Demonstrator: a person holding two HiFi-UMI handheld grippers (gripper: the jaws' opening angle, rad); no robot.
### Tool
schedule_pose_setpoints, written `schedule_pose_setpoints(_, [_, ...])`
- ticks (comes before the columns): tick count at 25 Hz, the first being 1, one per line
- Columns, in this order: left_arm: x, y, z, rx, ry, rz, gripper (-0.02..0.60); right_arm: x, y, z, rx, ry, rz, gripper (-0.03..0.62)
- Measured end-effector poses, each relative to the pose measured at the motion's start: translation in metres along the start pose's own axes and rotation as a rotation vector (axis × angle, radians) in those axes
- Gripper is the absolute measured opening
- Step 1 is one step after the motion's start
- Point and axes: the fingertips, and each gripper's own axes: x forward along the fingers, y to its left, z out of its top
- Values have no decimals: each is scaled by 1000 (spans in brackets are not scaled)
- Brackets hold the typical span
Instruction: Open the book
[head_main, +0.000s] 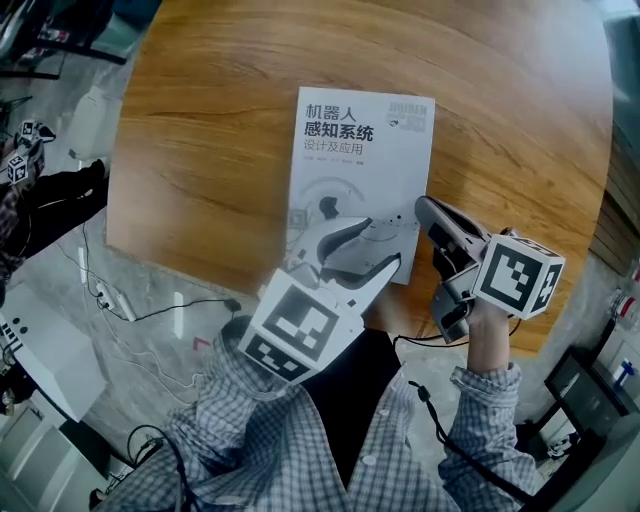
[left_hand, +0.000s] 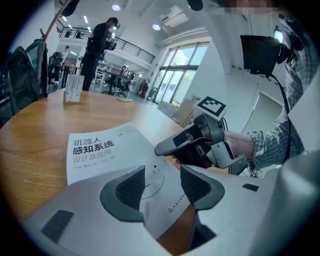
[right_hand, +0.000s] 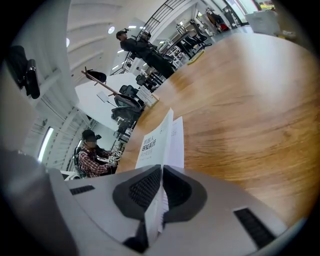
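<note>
Head view: book (head_main: 365, 150) lying flat on wood worktop (head_main: 220, 120), roughly centre, white cover facing up, title block toward 12 o'clock.

R gripper (head_main: 425, 210) coming in from 4 o'clock, tips sitting at book's right edge near the bottom corner. R gripper view: gripper (right_hand: 161, 172) pinching the book (right_hand: 155, 142). The pads are pressed together on a thin edge of the cover, which is running edge-on straight up out of the gap. A 2nd sheet is showing just to the right of the cover, so the cover seems to be parting from the pages. How far, can't tell. Worktop (right_hand: 240, 100) filling the right half of that view.

L gripper (head_main: 375, 245) hovering over book's bottom edge, at 6 o'clock of it, pointing toward 1 o'clock. L gripper view: gripper (left_hand: 162, 180) standing spread, pads apart, pinching nothing. Book (left_hand: 100, 150) is showing through the gap, below the pads and not between them. R gripper (left_hand: 167, 150) is visible there at 1 o'clock, tips meeting the book's far edge. Worktop (left_hand: 30, 130) at 9 o'clock.

Both marker cubes showing in head view, L one (head_main: 298, 330) at 6 o'clock, R one (head_main: 518, 275) at 4 o'clock. Checked sleeves at frame bottom.

Bkgd: person standing (left_hand: 100, 45) at 11 o'clock in L view; person sitting (right_hand: 90, 155) at 9 o'clock in R view.
</note>
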Motion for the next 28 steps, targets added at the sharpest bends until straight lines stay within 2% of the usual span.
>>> schedule_pose_setpoints(3, [13, -13, 12, 72, 55, 38, 258, -7, 4, 1, 30, -2, -10, 29])
schedule_pose_setpoints(5, [20, -23, 20, 118, 82, 63, 283, -10, 9, 2, 36, -5, 1, 29])
schedule_pose_setpoints(8, [28, -32, 25, 85, 105, 89, 287, -11, 20, 5, 23, -10, 48, 28])
schedule_pose_setpoints(10, [31, -29, 21, 68, 143, 133, 287, -12, 28, 7, -2, -9, 88, 28])
schedule_pose_setpoints(13, [34, -18, 15, 71, 188, 209, 285, -13, 33, 8, -41, 0, 101, 28])
schedule_pose_setpoints(16, [38, -14, 12, 38, 202, 212, 285, -12, 32, 7, -68, 14, 99, 28])
schedule_pose_setpoints(21, [40, -11, 10, 32, 211, 209, 280, -10, 31, 6, -61, 26, 123, 26])
schedule_pose_setpoints(24, [35, -14, 12, -17, 188, 168, 228, -10, 33, 5, -60, 27, 139, 26])
schedule_pose_setpoints(26, [29, -16, 15, -61, 162, 141, 164, -11, 35, 6, -64, 27, 151, 26])
schedule_pose_setpoints(28, [23, -16, 18, -95, 136, 127, 72, -12, 37, 6, -69, 27, 160, 26])
